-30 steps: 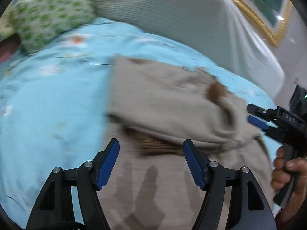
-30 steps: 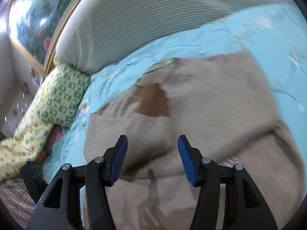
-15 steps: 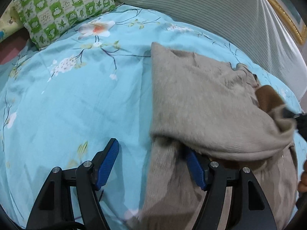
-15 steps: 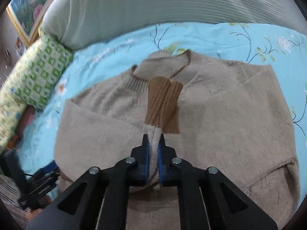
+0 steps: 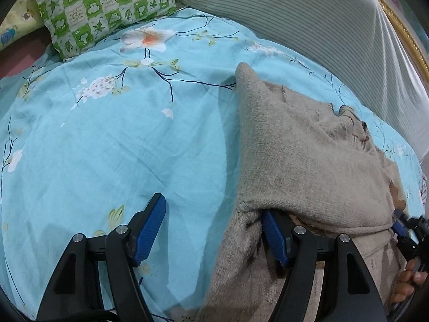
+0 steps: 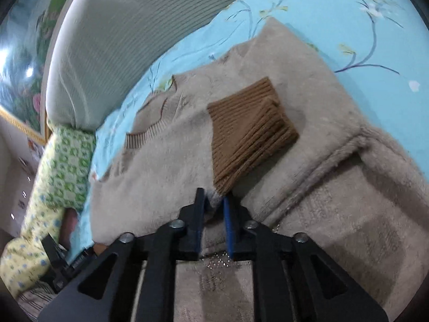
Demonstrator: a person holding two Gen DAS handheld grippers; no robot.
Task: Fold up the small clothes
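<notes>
Lay spread on the floral blue bedsheet [image 5: 112,139]: a beige sweater [image 6: 166,161], one sleeve folded across its chest, brown ribbed cuff [image 6: 249,131] uppermost. Straddled the sleeve just below that cuff: the right gripper [image 6: 214,201], jaws narrow and just easing apart, fabric between the pads. Stood wide open at the sweater's folded edge: the left gripper [image 5: 214,214], one finger [image 5: 273,230] tucked beneath the fold, nothing clamped. Checked green pillow [image 5: 107,8] behind.

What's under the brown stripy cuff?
The brown cuff lies on the beige sweater's front, sleeve folded across. Under the sweater, the blue flowered sheet shows only around it; the covered part cannot be seen.
</notes>
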